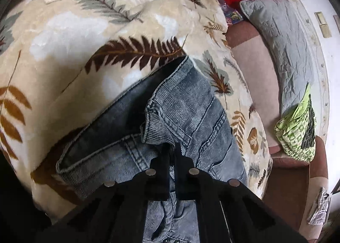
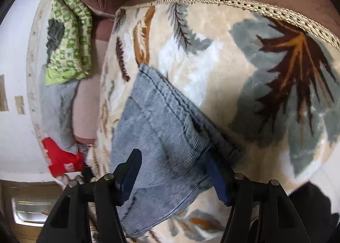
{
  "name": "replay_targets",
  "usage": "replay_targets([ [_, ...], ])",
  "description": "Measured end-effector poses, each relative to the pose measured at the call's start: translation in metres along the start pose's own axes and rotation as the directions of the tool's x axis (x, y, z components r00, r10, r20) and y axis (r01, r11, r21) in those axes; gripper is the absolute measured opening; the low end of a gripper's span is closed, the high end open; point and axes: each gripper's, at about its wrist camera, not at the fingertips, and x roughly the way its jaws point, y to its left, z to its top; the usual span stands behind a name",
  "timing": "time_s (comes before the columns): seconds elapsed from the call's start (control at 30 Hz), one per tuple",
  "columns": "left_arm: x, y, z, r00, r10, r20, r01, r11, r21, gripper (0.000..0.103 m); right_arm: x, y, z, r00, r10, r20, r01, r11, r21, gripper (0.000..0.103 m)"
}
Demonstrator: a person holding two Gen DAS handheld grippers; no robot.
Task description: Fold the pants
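Pants (image 1: 184,111) lie on the leaf-print blanket (image 1: 70,36), already doubled into a compact bundle; in the left wrist view they fill the lower centre of the frame, long axis running from lower left up to upper right.

Your left gripper (image 1: 172,153) has its fingers drawn together, apparently clamped on a ridge of denim right at the tips; a thin gap shows lower down.

Your right gripper (image 2: 173,170) has its fingers wide apart, straddling the pants (image 2: 161,136) at lower centre; cloth lies between them, unpinched.

Judgement: the right is placed over the free edge; close there before lifting.
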Motion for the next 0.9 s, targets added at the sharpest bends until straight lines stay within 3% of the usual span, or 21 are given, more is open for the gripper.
replay_targets([
  [0.03,-0.004,-0.001,0.001,1.000,-0.003,0.007,0.003,1.000,0.007,0.002,0.003,-0.001,0.002,1.000,0.000,0.000,0.000,1.000,0.011,0.065],
  [0.07,-0.006,-0.002,0.003,1.000,-0.007,0.013,0.006,1.000,0.010,0.002,0.004,0.000,0.004,1.000,-0.011,0.007,0.011,1.000,0.010,0.057],
  [0.1,-0.009,-0.005,0.005,1.000,-0.012,0.021,0.012,1.000,0.016,0.002,0.004,0.005,0.006,0.999,-0.041,0.020,0.042,0.999,-0.024,0.035],
  [0.17,-0.021,-0.009,0.009,0.999,-0.028,0.046,0.026,0.999,0.031,0.002,0.003,0.013,0.007,0.994,-0.097,0.044,0.101,0.992,-0.077,0.017],
  [0.2,-0.029,-0.012,0.011,0.997,-0.039,0.062,0.036,0.999,0.039,0.002,0.002,0.017,0.009,0.993,-0.107,0.047,0.111,0.990,-0.088,0.013],
  [0.37,-0.064,-0.019,0.015,0.990,-0.089,0.108,0.081,0.994,0.078,0.002,-0.029,0.051,0.012,0.991,-0.069,0.118,0.090,0.979,-0.181,0.013],
  [0.47,-0.078,-0.004,0.003,0.990,-0.090,0.108,0.078,0.991,0.107,0.002,-0.042,0.052,0.006,0.989,-0.068,0.130,0.094,0.975,-0.202,0.013],
  [0.57,-0.059,0.017,-0.011,0.998,-0.018,0.053,0.011,0.991,0.136,0.003,-0.033,0.023,-0.001,0.984,-0.139,0.115,0.160,0.967,-0.200,0.017],
  [0.6,-0.045,0.029,-0.014,1.000,0.019,0.003,-0.019,0.993,0.118,0.003,-0.022,0.008,-0.003,0.981,-0.175,0.088,0.189,0.962,-0.197,0.018],
  [0.7,-0.034,0.057,-0.016,0.997,0.045,-0.066,-0.043,0.998,0.037,0.004,-0.024,-0.014,-0.008,0.992,-0.110,0.068,0.120,0.980,-0.160,0.018],
  [0.73,-0.040,0.060,-0.015,0.998,0.041,-0.055,-0.040,0.999,0.024,0.007,-0.029,-0.012,-0.009,0.991,-0.117,0.067,0.127,0.979,-0.159,0.020],
  [0.8,-0.053,0.056,-0.013,0.999,0.024,-0.025,-0.022,0.998,0.051,0.017,-0.043,-0.001,-0.012,0.983,-0.156,0.099,0.173,0.965,-0.195,0.039],
  [0.87,-0.072,0.045,-0.012,0.999,0.036,0.030,-0.038,0.995,0.092,0.033,-0.061,0.017,-0.017,0.976,-0.151,0.155,0.188,0.947,-0.261,0.046],
  [0.9,-0.079,0.041,-0.012,0.998,0.029,0.052,-0.034,0.994,0.101,0.035,-0.071,0.024,-0.021,0.970,-0.150,0.191,0.199,0.941,-0.273,0.047],
])
